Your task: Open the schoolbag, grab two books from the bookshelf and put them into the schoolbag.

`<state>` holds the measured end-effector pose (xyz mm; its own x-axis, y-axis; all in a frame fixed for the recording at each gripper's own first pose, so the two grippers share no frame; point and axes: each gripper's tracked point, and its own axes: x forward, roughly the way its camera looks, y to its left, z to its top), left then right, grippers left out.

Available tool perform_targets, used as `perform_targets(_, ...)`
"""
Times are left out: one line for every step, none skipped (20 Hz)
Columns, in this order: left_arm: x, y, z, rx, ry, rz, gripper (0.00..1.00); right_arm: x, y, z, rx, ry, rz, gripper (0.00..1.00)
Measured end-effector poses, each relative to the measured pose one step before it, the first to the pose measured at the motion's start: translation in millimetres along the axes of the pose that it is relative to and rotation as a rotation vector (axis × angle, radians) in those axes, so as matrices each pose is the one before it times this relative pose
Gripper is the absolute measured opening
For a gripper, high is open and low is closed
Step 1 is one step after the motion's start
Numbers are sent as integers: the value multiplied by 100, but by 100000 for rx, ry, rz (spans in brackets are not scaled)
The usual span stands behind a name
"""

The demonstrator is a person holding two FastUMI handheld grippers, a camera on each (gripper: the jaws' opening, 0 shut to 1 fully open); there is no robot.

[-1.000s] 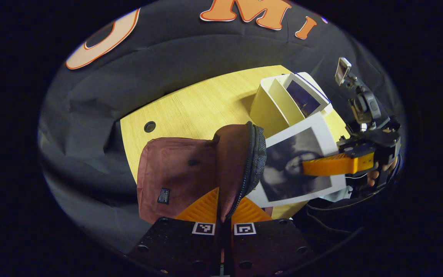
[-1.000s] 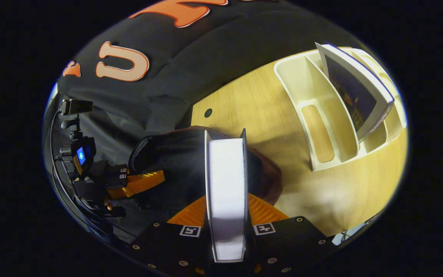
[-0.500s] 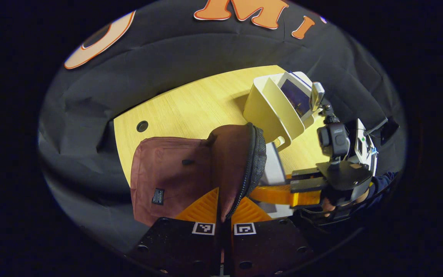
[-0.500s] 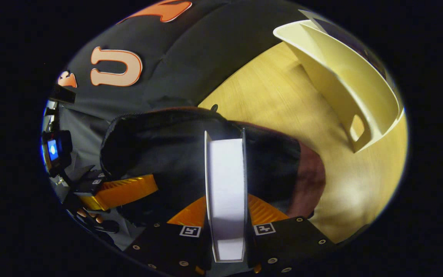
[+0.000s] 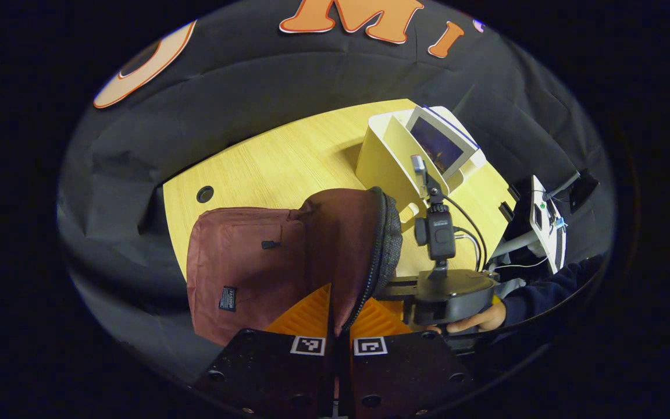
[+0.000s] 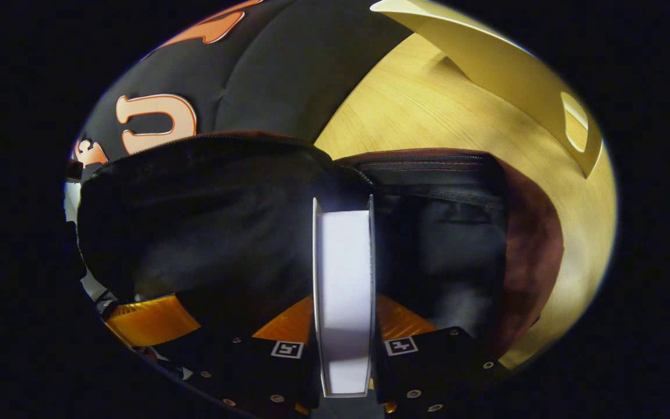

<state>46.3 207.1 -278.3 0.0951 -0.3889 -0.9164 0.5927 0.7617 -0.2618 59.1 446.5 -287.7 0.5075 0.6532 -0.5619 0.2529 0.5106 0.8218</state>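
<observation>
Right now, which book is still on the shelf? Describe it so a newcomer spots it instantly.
Start at the wooden table, then find the cream bookshelf at its far corner beyond the maroon schoolbag. The book stands tilted in a rear slot, its dark cover white-bordered; the slots beside it look empty.

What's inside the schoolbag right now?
The schoolbag gapes open, showing its dark lining. The white book, held in the right gripper, points edge-first into the opening. The bottom is too dark to tell if anything else lies there.
</observation>
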Motion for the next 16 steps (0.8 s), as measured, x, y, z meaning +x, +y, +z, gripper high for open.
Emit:
perform_targets(5, -146, -91, 633, -201, 304, 4, 38, -66, 164, -189, -789, -363, 36)
perform_targets(211, -104, -59, 18, 44, 259, 4, -6, 105, -107, 60, -677, 136, 36)
perform_targets(40, 19, 41, -53, -180, 472, 4, 49, 24, -100, 405, 12, 394, 36)
perform_targets(-12, 164, -136, -925, 19, 373, 4, -30, 22, -52, 679, 21, 213, 37)
perform_targets(-22, 150, -24, -960, -139, 348, 4, -13, -202, -158, -256, 713, -670, 37)
perform_targets(50, 90, -43, -2001, -78, -518, 4, -76, -200, -196, -330, 631, -2102, 38)
perform_targets(-30, 232, -80, -926, -48, -333, 4, -98, -535, 38, -1740, 188, -3589, 40)
perform_targets(78, 255, -152, -1121, 7, 270, 4, 132, -521, -479, -2102, 2649, -3637, 46)
perform_targets(46, -168, 89, -560, -182, -375, 4, -613, -141, -706, -3038, 4162, -467, 34)
perform_targets(23, 72, 103, 73, -300, -5, 4, -848, -489, -544, -3179, 2038, -2630, 65)
perform_targets(42, -182, 89, 417, -464, 34, 4, -900, -1091, -375, -4225, 1462, -3972, 73)
perform_targets(41, 65, -52, 472, -290, 421, 4, -922, -1392, -238, -5051, 764, -4619, 86)
perform_targets(264, -187, -36, 74, 55, 110, 4, -1069, -1191, 68, -3870, 749, -3172, 91)
perform_targets(-19, -74, -157, 161, 260, -46, 4, -1182, -765, -100, -3293, 744, -2016, 95)
perform_targets(182, -51, 16, 137, -85, 77, 4, -910, -894, 145, -3085, 690, -2142, 96)
perform_targets(138, -191, 12, -29, -61, 126, 4, -1410, -1181, 334, -2695, -202, -2547, 97)
